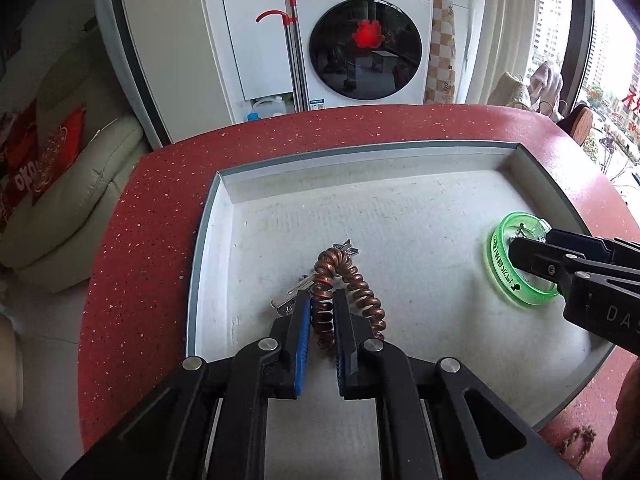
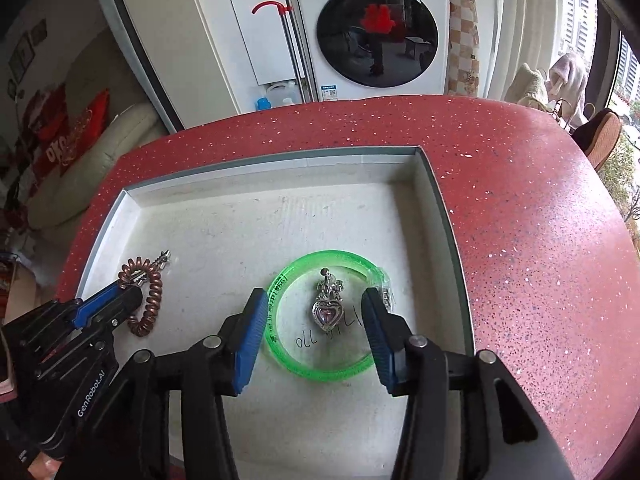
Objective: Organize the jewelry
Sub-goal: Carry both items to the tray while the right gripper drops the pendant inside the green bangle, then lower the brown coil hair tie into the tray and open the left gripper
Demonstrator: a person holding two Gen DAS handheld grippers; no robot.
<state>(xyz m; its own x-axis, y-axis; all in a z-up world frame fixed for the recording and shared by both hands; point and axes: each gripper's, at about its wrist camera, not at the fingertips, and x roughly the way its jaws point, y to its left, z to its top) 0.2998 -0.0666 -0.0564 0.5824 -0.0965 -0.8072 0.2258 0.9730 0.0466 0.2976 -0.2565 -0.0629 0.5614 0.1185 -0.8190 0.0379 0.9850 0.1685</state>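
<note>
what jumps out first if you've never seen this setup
The bright green bangle lies flat on the white tray with a heart pendant inside its ring, the open right gripper straddling it. To its left, the left gripper is shut on a coppery coil bracelet.

Ahead of my left gripper [image 1: 323, 300], the tray floor lies bare up to the far wall of the tray [image 1: 360, 152]. The copper coil bracelet [image 1: 348, 280] sits between its pads, with a silver clip [image 1: 296, 290] just to its left. To its right, open floor runs as far as my right gripper [image 2: 316, 316]. There the green bangle [image 2: 320, 368] rings the floor between my spread fingers, with a heart pendant [image 2: 328, 312] inside it. The tray's right wall stands close beside my right finger.
</note>
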